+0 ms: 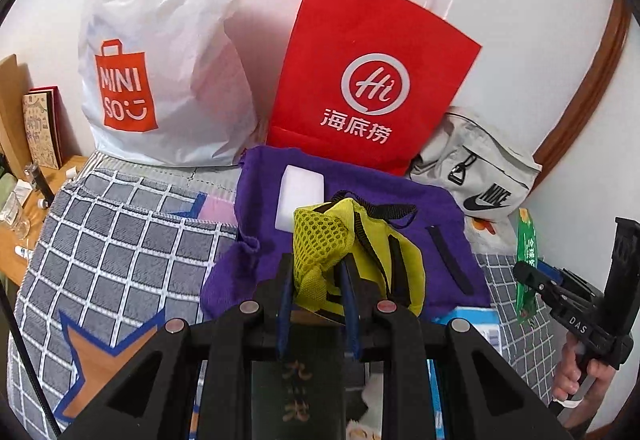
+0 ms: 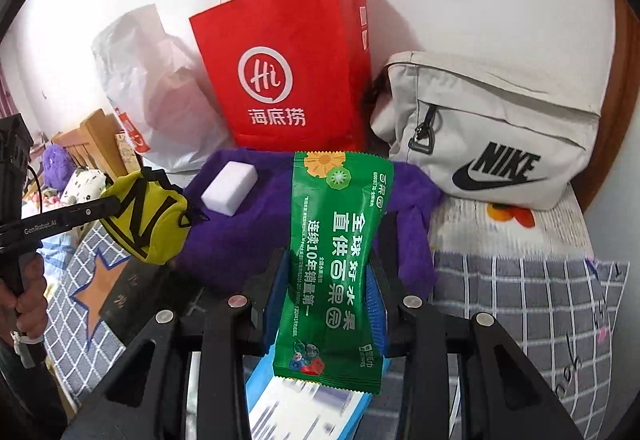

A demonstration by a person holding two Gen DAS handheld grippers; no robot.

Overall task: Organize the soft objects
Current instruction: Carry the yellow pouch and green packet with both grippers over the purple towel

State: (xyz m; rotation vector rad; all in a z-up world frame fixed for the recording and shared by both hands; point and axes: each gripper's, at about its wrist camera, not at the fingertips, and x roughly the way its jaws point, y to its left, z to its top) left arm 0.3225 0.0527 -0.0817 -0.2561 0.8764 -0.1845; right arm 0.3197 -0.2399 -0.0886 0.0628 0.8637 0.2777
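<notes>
On a bed w/ a grey checked cover (image 1: pixel 120 240), two hand-held grippers each carry a soft item above a purple cloth (image 1: pixel 436 224) spread near the far wall. The left gripper (image 1: pixel 316 280) has its blue pads nearly together, pinched on a yellow mesh pouch (image 1: pixel 320 240) w/ black straps; the pouch is bunched between the fingers and hangs clear of the cloth. The right gripper (image 2: pixel 326 304) stands a bit wider, jaws partly closed & clamped on a green snack-style packet (image 2: pixel 332 272) printed w/ white characters, the packet sticking up and out past the fingertips. In the left wrist view the right gripper shows at the far right edge, a hand (image 1: pixel 580 372) on its handle, packet dangling; in the right wrist view the pouch sits at left, just beside the cloth's near-left corner. A white sponge block (image 2: pixel 230 188) lies on the cloth, far-left part. Behind the cloth, against the wall: a white Miniso plastic bag (image 1: pixel 168 52) at left, a red paper bag (image 1: pixel 368 72) w/ white handles in the middle, touching the cloth's far edge, & a grey Nike bag (image 2: pixel 492 132) at right. A blue-and-white box (image 2: pixel 304 408) lies under the right gripper, near side. Wooden furniture w/ small clutter sits off the bed's left.
</notes>
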